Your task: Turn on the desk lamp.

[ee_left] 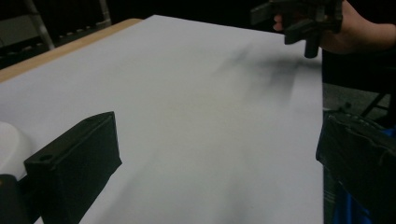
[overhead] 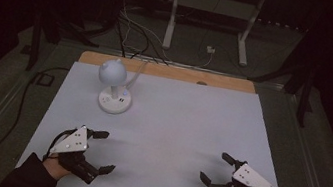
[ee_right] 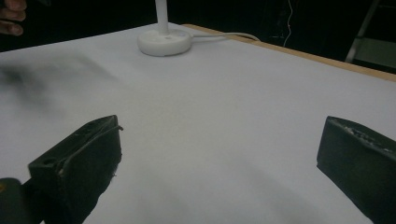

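The room is dark around a pale, bare tabletop (overhead: 173, 135) with a strip of wood showing along its far edge and loose cables on the floor beyond it. Both grippers hover low near the person's edge, well apart from each other: the left gripper (overhead: 103, 152) has its jaws spread wide with nothing between them, and the right gripper (overhead: 216, 168) likewise stands wide and empty. The only thing on the surface is a small white lamp (overhead: 114, 86), standing upright well ahead of the left gripper's jaws and far off to the left of the right gripper's jaws; its round base (ee_right: 164, 42) sits flat, a thin stem rises from it to a rounded head, and a white cord (ee_right: 224, 36) trails from the base toward the back edge. It looks like light, hard plastic, smooth and probably a little slippery, top-heavy enough to tip if pushed at the head. The stem seems the best place for the jaws to close, low down near the base; the cord may drag and resist a long move.
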A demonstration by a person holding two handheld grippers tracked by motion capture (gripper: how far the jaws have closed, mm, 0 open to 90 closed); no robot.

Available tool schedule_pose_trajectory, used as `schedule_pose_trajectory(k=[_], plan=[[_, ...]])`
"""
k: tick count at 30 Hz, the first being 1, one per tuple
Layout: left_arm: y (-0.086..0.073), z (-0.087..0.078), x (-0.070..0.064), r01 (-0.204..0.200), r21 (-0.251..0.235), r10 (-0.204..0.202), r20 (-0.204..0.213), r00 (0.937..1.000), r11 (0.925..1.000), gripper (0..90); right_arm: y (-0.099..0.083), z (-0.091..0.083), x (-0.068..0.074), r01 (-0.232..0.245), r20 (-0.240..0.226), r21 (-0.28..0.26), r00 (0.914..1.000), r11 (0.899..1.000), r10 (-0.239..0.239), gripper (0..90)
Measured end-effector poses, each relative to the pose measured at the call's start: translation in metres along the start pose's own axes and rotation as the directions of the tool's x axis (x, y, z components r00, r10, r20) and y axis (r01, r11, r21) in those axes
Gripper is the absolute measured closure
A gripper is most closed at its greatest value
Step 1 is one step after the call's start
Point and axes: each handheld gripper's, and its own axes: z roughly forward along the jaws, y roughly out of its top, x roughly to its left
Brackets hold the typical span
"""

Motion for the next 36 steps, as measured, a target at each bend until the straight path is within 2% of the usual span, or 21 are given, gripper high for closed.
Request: schedule_pose_trajectory(k=[2,8,12,15,21,26,34,36], plan=[[0.003,0.0,0.004,0.014,-0.019,-0.014,-0.015,0.9998,0.9997,0.2,0.0,0.0,0.0,0.0,0.0,0.0,1.0,1.0,0.0,0.0],[0.009,0.001,0.01,0.016,-0.026,-0.017,-0.04,0.999,0.9995,0.2,0.0,0.0,0.0,-0.006,-0.002,0.0,1.0,1.0,0.006,0.0],[0.015,0.001,0.014,0.035,-0.041,-0.037,-0.059,0.9976,0.9986,0.2,0.0,-0.001,0.0,-0.004,0.002,-0.006,1.0,1.0,0.004,0.0],[0.02,0.0,0.018,0.041,-0.05,-0.046,-0.094,0.9945,0.9979,0.1,0.0,-0.001,0.0,-0.003,-0.001,0.0,1.0,1.0,0.003,0.0],[0.024,0.002,0.024,0.047,-0.063,-0.053,-0.105,0.993,0.9969,0.2,0.0,-0.001,0.0,-0.002,-0.002,0.0,1.0,1.0,0.002,0.0],[0.029,0.008,0.031,0.046,-0.052,-0.052,-0.122,0.9912,0.9976,0.2,0.0,-0.001,-0.001,-0.008,0.0,-0.006,1.0,1.0,0.008,0.0],[0.037,0.019,0.042,0.05,-0.05,-0.058,-0.161,0.9853,0.9975,0.2,0.0,-0.001,-0.001,-0.006,0.0,-0.005,1.0,1.0,0.006,0.0],[0.039,0.022,0.046,0.055,-0.051,-0.063,-0.18,0.9817,0.9972,0.2,0.0,-0.002,-0.002,-0.011,0.001,-0.006,0.9999,1.0,0.011,0.0]])
